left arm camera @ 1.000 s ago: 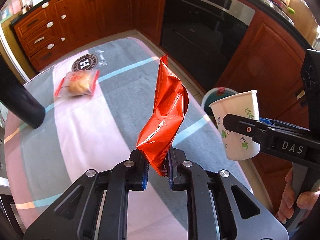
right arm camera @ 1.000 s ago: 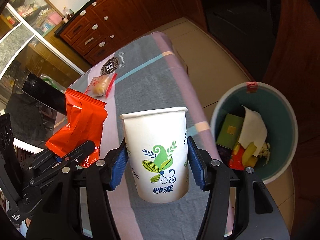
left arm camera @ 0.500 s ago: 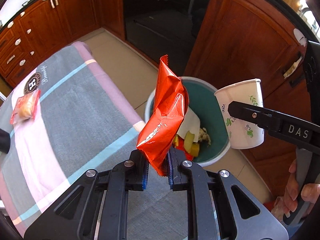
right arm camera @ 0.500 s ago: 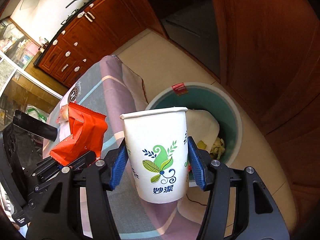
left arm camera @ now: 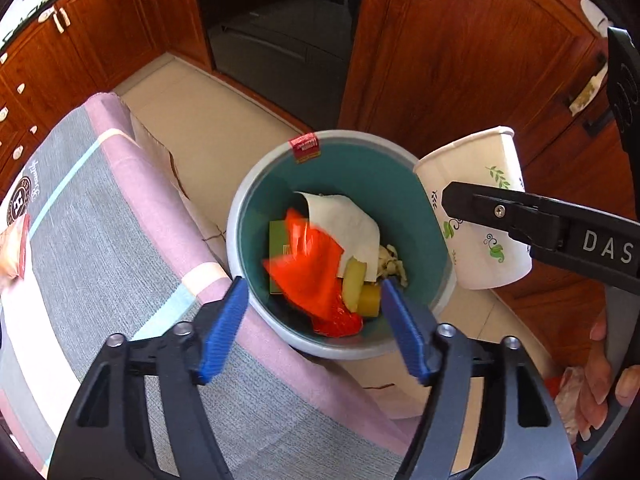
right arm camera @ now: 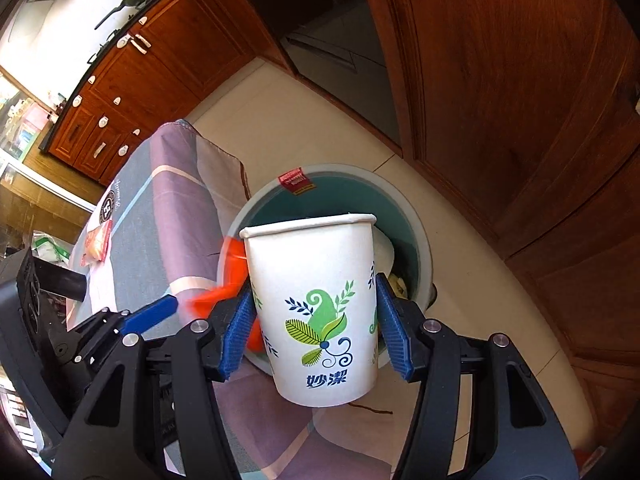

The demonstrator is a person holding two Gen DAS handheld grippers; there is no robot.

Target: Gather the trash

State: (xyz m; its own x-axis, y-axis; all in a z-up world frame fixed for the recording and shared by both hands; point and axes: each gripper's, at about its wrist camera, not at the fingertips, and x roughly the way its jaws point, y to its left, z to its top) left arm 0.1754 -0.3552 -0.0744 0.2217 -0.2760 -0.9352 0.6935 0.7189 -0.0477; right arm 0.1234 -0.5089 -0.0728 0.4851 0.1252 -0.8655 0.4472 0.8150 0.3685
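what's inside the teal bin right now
In the bin: a blurred red wrapper, white paper, a green box, yellowish food scraps. Anything beneath them is hidden.

1. The white paper cup with green leaf print bears blue Chinese characters "妙潔" near its base.
2. The black arm of the right gripper carries white letters "DAS".
3. The round dark emblem on the striped grey and pink cloth over the desk shows a white "H".
4. The small red label on the rim of the round teal bin has print too small to read.
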